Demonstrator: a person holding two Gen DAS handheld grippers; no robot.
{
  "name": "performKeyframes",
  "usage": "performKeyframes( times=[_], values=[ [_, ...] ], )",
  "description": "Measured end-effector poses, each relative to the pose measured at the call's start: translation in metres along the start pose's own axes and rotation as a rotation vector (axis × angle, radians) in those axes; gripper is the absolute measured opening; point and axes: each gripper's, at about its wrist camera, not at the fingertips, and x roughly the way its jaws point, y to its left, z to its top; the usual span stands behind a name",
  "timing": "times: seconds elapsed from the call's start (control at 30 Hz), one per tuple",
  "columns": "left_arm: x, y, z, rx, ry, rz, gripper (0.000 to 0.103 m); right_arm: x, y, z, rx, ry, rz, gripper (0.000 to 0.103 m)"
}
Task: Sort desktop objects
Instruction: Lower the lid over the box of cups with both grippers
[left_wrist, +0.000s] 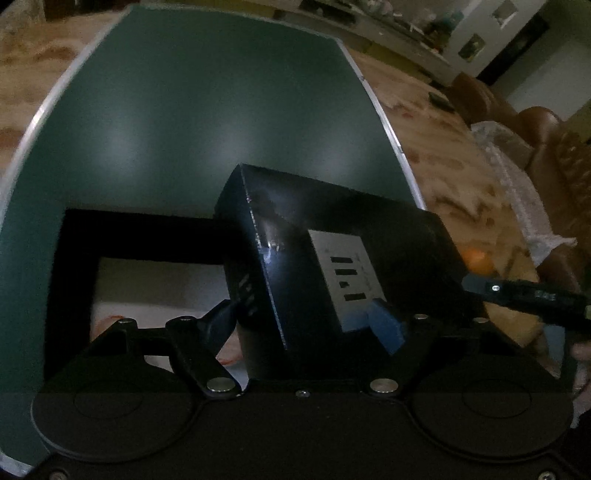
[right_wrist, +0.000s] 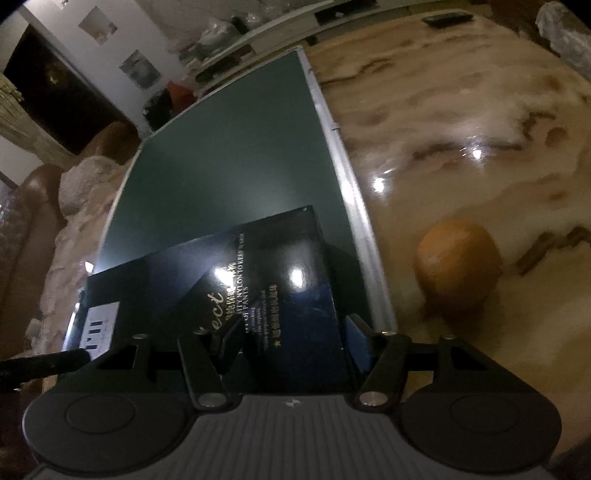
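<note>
Clamping one dark box (left_wrist: 332, 266) between them, left gripper (left_wrist: 306, 325) and right gripper (right_wrist: 291, 350) each grip it.

left gripper (left_wrist: 303, 325) | blue fingers (left_wrist: 384, 328) clamped on dark box (left_wrist: 332, 258) | held tilted over green board (left_wrist: 192, 122) | marbled desk (left_wrist: 443, 147) beneath

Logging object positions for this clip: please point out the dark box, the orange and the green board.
dark box (right_wrist: 273, 280), right wrist view, glossy printed face.
orange (right_wrist: 458, 269), right wrist view, middle.
green board (left_wrist: 192, 122), left wrist view, bare surface.
</note>
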Motion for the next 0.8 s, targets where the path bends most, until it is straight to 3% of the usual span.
performKeyframes(
  times=[0.3, 0.53, 0.8],
  values=[
    [-0.049, 0.047, -0.013, -0.008, -0.053, 0.091, 0.079, -0.001, 0.079, -0.027, -0.100, 0.023, 0.038, 0.064],
    [-0.056, 0.074, -0.014, -0.030, -0.055, 0.107, 0.078, 0.014, 0.135, -0.050, -0.163, 0.031, -0.030, 0.064],
    [-0.064, 0.105, -0.015, -0.054, -0.056, 0.124, 0.077, 0.026, 0.151, -0.052, -0.150, 0.025, -0.073, 0.064]
  ],
)
